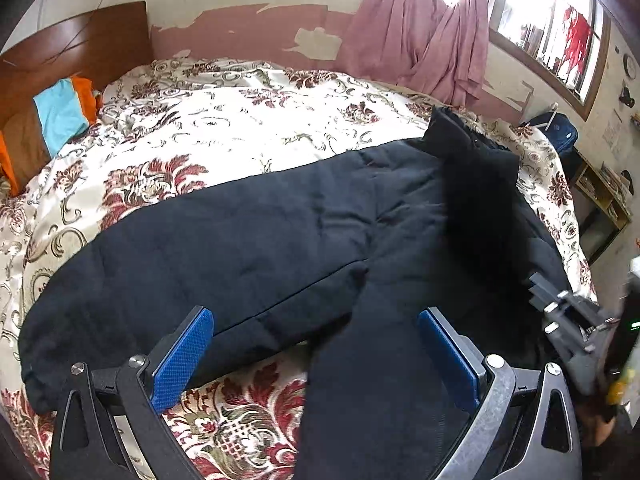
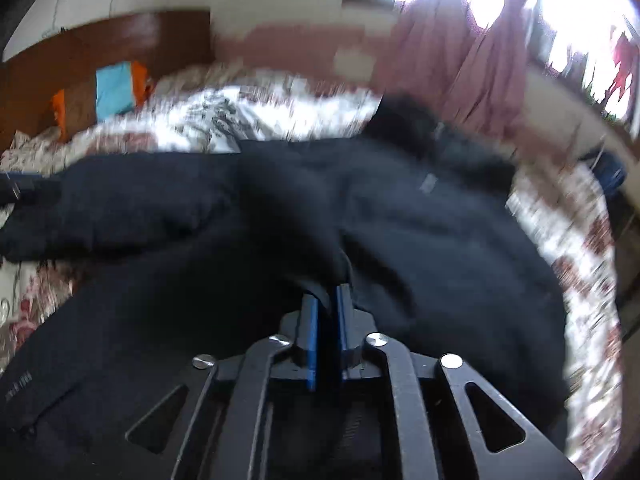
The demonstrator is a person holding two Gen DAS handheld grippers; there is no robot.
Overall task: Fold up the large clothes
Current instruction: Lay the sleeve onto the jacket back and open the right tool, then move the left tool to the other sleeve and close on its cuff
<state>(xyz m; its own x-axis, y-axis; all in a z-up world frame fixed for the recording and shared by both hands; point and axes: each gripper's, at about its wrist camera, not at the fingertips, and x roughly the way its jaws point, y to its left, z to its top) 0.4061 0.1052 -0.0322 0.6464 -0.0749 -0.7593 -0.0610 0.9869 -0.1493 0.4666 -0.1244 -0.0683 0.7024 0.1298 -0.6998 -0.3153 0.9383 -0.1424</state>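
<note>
A large black padded jacket [image 1: 280, 240] lies spread across the floral bedspread [image 1: 224, 120], its fur-trimmed hood [image 1: 476, 184] at the right. One sleeve runs down between the blue pads of my left gripper [image 1: 316, 340], which is open and hovers over it. My right gripper [image 2: 326, 296] is shut on a fold of the jacket [image 2: 420, 240]; that view is motion-blurred. The right gripper also shows at the right edge of the left wrist view [image 1: 568, 312].
A wooden headboard [image 1: 80, 48] with orange and blue pillows [image 1: 64, 112] stands at the far left. Pink curtains [image 1: 432, 40] hang below the windows. A shelf unit [image 1: 604, 200] stands off the bed's right side.
</note>
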